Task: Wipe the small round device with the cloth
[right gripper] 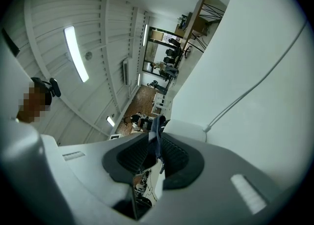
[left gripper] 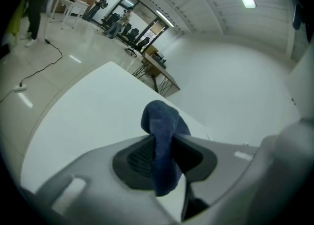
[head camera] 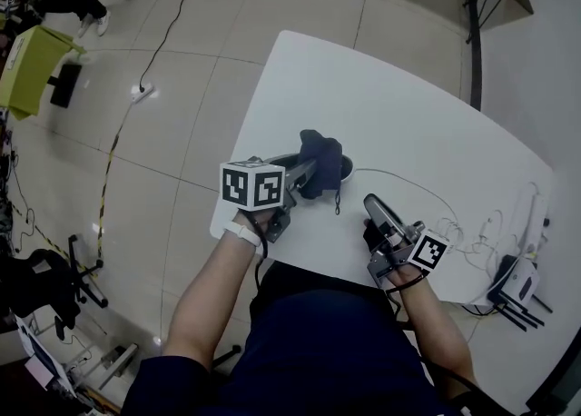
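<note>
My left gripper (head camera: 304, 169) is shut on a dark blue cloth (head camera: 320, 162), which bunches up above the white table (head camera: 408, 123). In the left gripper view the cloth (left gripper: 162, 121) is pinched between the pads of the left gripper (left gripper: 162, 156) and hangs below them. The small round device (head camera: 348, 167) lies mostly hidden under the cloth; only a dark edge and its white cable (head camera: 408, 183) show. My right gripper (head camera: 370, 205) hovers to the right of the cloth, its jaws a narrow gap apart with nothing between them. Through that gap in the right gripper (right gripper: 156, 157) view I see the distant cloth (right gripper: 157, 126) and a white rounded body (right gripper: 185, 129).
White cables, chargers and a router-like box (head camera: 517, 278) crowd the table's right end. The table's near edge runs just under both grippers. On the floor at left lie a power strip (head camera: 141, 92) with its cord and a green box (head camera: 27, 64).
</note>
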Demonstrator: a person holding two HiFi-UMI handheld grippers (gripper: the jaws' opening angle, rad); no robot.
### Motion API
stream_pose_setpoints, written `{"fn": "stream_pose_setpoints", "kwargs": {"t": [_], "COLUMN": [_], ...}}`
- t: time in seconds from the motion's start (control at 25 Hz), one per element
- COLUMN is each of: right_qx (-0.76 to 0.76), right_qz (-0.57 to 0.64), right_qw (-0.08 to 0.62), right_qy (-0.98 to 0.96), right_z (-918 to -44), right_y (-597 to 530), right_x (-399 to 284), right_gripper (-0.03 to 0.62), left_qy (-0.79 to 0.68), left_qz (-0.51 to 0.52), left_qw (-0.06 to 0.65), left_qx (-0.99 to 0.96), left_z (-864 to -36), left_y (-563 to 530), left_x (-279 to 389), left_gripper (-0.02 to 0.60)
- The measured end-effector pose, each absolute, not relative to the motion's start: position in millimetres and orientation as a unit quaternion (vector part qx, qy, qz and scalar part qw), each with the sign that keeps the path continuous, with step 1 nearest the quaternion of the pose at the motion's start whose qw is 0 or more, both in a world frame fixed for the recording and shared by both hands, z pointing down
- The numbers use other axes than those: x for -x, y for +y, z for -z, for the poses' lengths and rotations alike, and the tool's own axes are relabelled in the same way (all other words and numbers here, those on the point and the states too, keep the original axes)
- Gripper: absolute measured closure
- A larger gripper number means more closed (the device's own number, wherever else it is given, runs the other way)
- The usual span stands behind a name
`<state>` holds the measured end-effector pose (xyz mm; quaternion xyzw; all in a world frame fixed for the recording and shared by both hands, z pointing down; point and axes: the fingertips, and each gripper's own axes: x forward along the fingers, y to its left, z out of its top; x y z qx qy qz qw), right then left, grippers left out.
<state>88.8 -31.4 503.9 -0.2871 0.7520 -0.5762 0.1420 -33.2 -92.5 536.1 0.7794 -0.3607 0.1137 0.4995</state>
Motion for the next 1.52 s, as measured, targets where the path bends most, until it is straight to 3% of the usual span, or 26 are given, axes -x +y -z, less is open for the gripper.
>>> {"fn": "stream_pose_setpoints", "kwargs": {"t": [0.28,0.56,0.96,1.12,1.32,1.52], "right_qx": [0.279,0.285,0.316,0.326,0.327,0.323], "right_qz": [0.584,0.579,0.577,0.58,0.575,0.575], "right_qw": [0.123,0.125,0.135,0.14,0.143,0.144], "right_qy": [0.752,0.754,0.741,0.733,0.736,0.738], "right_z": [-511.4,-509.3,-512.4,-512.7,-509.3,-508.3], "right_y": [-32.7,-25.7,-9.6,-2.6,0.2,-2.1], "right_x": [-75.7,-79.8,-102.9,-111.4,-116.1,-115.6], "right_gripper": [0.511,0.511,0.516,0.517,0.517,0.517], "left_qy": [-0.365,-0.38,-0.424,-0.421,-0.467,-0.433], "left_qz": [-0.122,-0.177,-0.351,-0.25,-0.153,0.014], "left_qw": [0.539,0.518,0.347,0.419,0.43,0.484], "left_qx": [-0.749,-0.746,-0.759,-0.764,-0.757,-0.76], "left_z": [-573.8,-590.7,-600.0,-569.5,-516.8,-460.6], "left_y": [-81.4,-81.2,-82.8,-69.7,-66.0,-71.0], "left_x": [43.3,47.7,60.0,46.3,57.1,24.7], "left_gripper": [0.477,0.477,0.474,0.476,0.474,0.476]}}
